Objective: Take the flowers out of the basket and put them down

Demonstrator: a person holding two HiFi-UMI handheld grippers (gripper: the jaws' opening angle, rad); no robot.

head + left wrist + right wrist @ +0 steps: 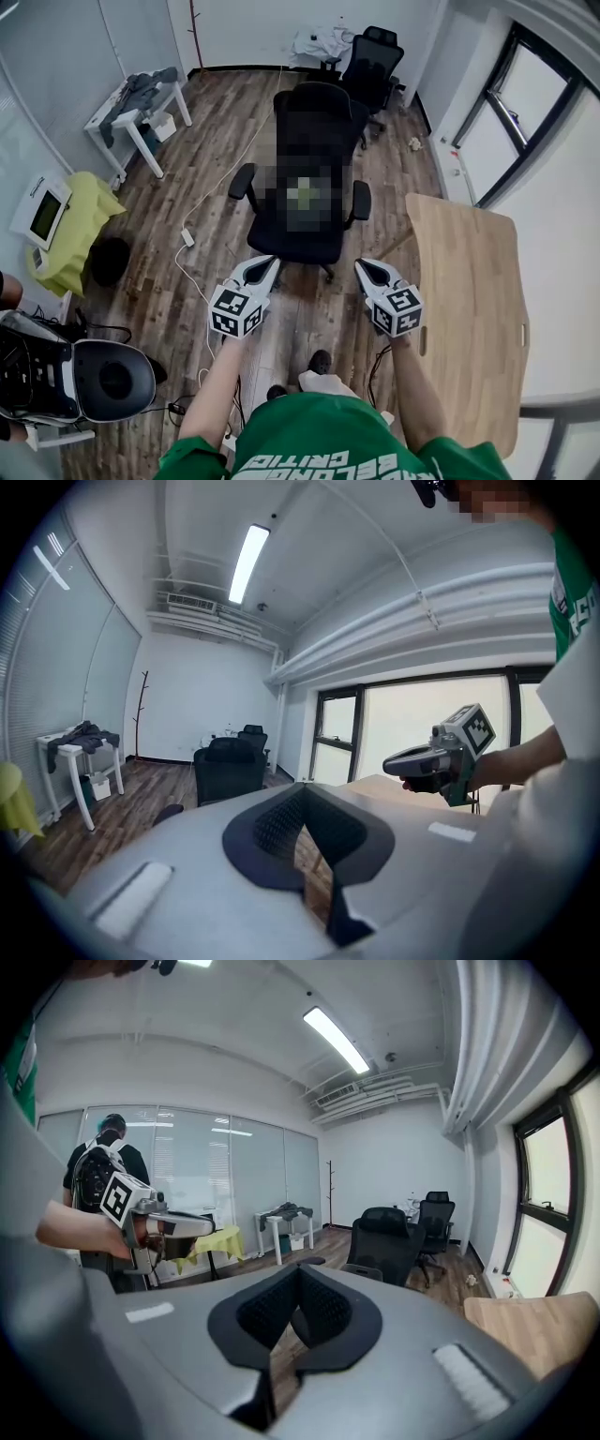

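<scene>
No basket and no flowers show in any view. In the head view I hold both grippers side by side at waist height over the wooden floor, pointing forward at a black office chair [309,178]. My left gripper [260,269] is shut with nothing between its jaws, and its own view shows the pads [281,819] meeting at the tip. My right gripper [368,270] is likewise shut and empty, with its pads [323,1309] closed together. Each gripper also appears in the other's view: the right gripper [412,761] and the left gripper [187,1227].
A light wooden table [469,309] stands at my right. A second black chair [375,61] is at the back. At the left are a white table [141,108] with clothes, a yellow-covered stand [80,230] and a person with a backpack [56,375]. A cable [202,206] lies on the floor.
</scene>
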